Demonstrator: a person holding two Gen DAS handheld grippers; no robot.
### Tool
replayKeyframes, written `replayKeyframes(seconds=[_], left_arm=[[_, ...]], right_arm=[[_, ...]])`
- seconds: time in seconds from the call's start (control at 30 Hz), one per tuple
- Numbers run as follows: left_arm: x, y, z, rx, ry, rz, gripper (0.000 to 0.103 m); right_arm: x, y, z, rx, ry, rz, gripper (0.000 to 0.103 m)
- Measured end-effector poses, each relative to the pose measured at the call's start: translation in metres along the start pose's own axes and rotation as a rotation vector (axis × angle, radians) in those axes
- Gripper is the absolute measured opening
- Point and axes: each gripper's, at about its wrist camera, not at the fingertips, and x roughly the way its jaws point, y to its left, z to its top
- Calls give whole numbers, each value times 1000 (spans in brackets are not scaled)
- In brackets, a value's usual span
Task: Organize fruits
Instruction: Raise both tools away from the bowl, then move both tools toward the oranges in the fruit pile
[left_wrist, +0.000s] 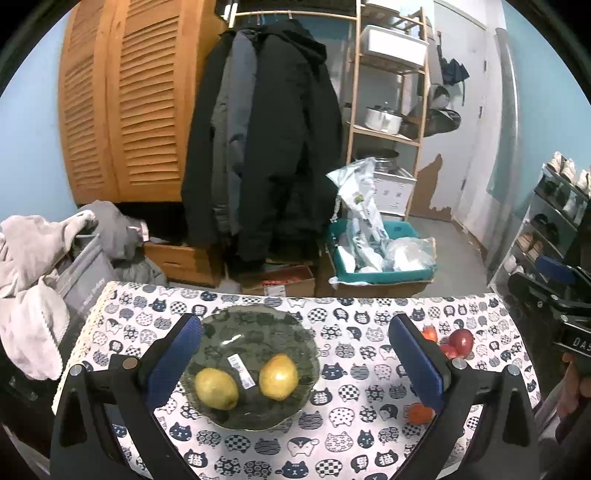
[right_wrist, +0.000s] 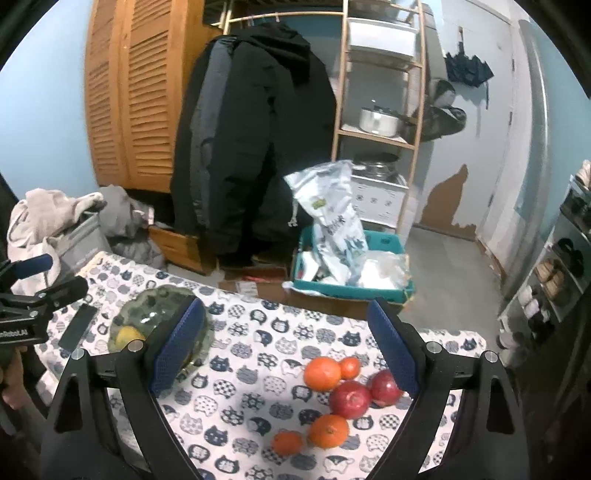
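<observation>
Fruits, nine pieces, on a desk under a cat-print cloth.

Item 1: two yellow-green pears, side by side in a dark glass plate. Each lies on its side, long axis running towards the far edge of the desk, the two leaning slightly towards each other at the far end. A white label lies between them. In the right wrist view only a sliver of one pear shows; the plate is largely covered by a blue finger pad.

Item 2: loose group on the cloth, well apart from the plate: four oranges and two red apples. The right-hand apple is partly cut off by a finger. In the left wrist view this group is mostly hidden behind a finger, and its count cannot be made out there.

Item 3: left gripper, angled downwards over the plate, fingers spread wide, nothing between the pads.

Item 4: right gripper, angled downwards over the loose group, fingers likewise wide apart and empty.

Item 5: flat black object beside the plate, unidentifiable.
</observation>
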Motion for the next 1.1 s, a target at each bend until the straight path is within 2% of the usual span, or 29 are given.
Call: replayKeyframes(seconds=[0.23, 0.33, 0.63, 1.1], left_arm=[[13, -22, -2, 29, 31, -34, 102], [15, -32, -1, 32, 45, -74, 102], [37, -69, -4, 101, 77, -94, 102], [103, -100, -36, 163, 223, -81, 102]], right_arm=[[-6, -22, -9, 36, 9, -39, 89], [-7, -31, -13, 51, 19, -55, 89], [3, -55, -30, 86, 69, -98, 89], [50, -73, -71, 106, 227, -138, 89]])
